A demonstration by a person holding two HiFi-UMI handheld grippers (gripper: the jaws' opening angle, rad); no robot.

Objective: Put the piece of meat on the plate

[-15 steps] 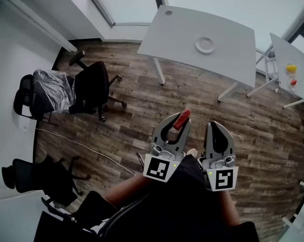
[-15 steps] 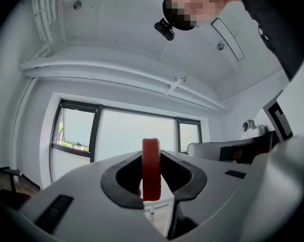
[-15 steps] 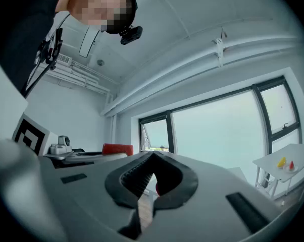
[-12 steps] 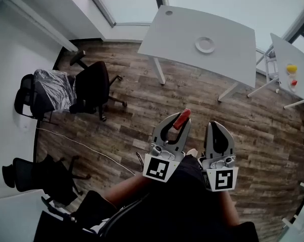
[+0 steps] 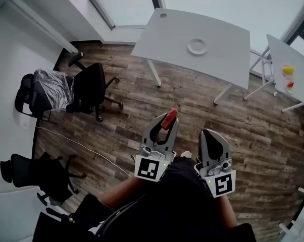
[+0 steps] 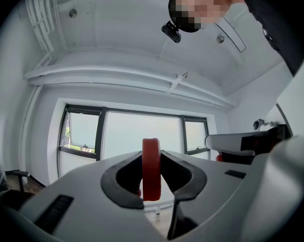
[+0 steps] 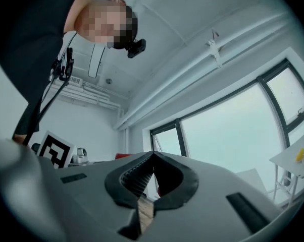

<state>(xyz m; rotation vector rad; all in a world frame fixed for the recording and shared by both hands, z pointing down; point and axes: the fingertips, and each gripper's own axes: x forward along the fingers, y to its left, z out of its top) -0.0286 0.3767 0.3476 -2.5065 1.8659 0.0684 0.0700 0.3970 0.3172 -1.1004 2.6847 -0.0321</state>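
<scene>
Meat, a flat red slice (image 6: 151, 169), stands on edge in the narrow gap between the jaws of the left gripper (image 5: 168, 121), which are closed against both of its faces; its upper end pokes out past the jaw tips. The right gripper (image 5: 208, 133) is just beside the left one, on its right, and its jaws are pressed together with nothing between them. Both grippers are held above a wooden floor (image 5: 253, 120), in front of the person's dark sleeves. Ahead of the left gripper and well apart from it stands a white table (image 5: 228, 39) with a small white plate (image 5: 197, 46) lying on its top, bare of food. Farther off, ahead and to the right of the right gripper, a second white table (image 5: 298, 92) carries a yellow item (image 5: 289, 70) and a small red one (image 5: 290, 84). To the left of the left gripper stands a black office chair (image 5: 94, 84), and beyond it another chair wrapped in clear plastic (image 5: 51, 88).
</scene>
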